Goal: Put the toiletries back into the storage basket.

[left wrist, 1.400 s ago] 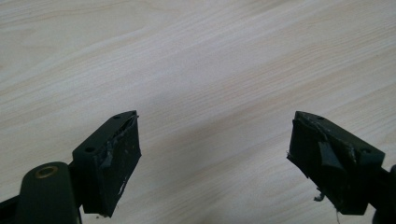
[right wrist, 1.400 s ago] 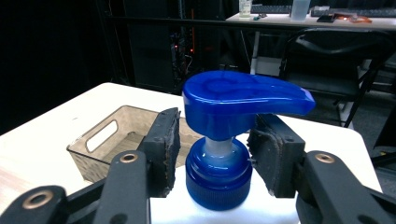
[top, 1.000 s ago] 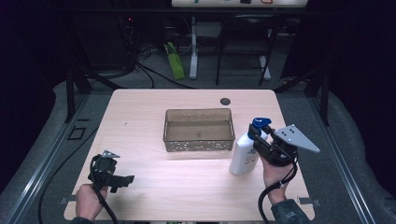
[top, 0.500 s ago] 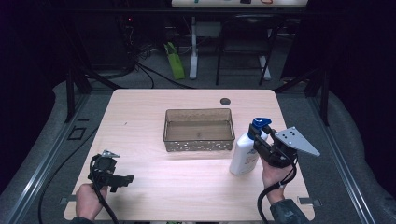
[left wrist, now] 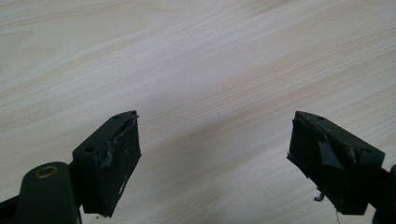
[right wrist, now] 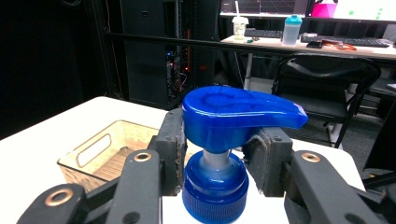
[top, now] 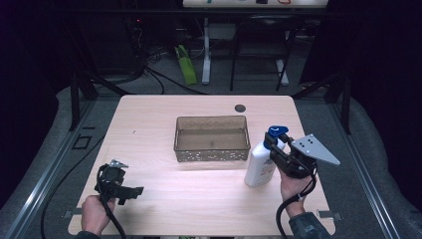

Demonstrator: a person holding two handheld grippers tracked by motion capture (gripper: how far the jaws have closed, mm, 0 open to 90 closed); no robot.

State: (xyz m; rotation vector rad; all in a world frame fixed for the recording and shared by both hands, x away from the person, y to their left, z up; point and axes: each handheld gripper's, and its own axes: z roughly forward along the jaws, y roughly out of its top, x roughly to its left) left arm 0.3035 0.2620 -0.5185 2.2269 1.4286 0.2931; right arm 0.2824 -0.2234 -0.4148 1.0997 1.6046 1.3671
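nothing has shifted since a second ago: right gripper (right wrist: 215,163) pinches the bottle (top: 260,167) by its neck under the blue pump (right wrist: 238,114), beside the basket (top: 211,149). left gripper (left wrist: 215,158) gapes empty. such a high hold could let it swing or slip.

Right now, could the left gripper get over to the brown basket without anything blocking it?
Probably yes. The left gripper sits open near the table's front left corner, and bare wood lies between it and the basket. The pump bottle, held by the right gripper, stands on the basket's other side.
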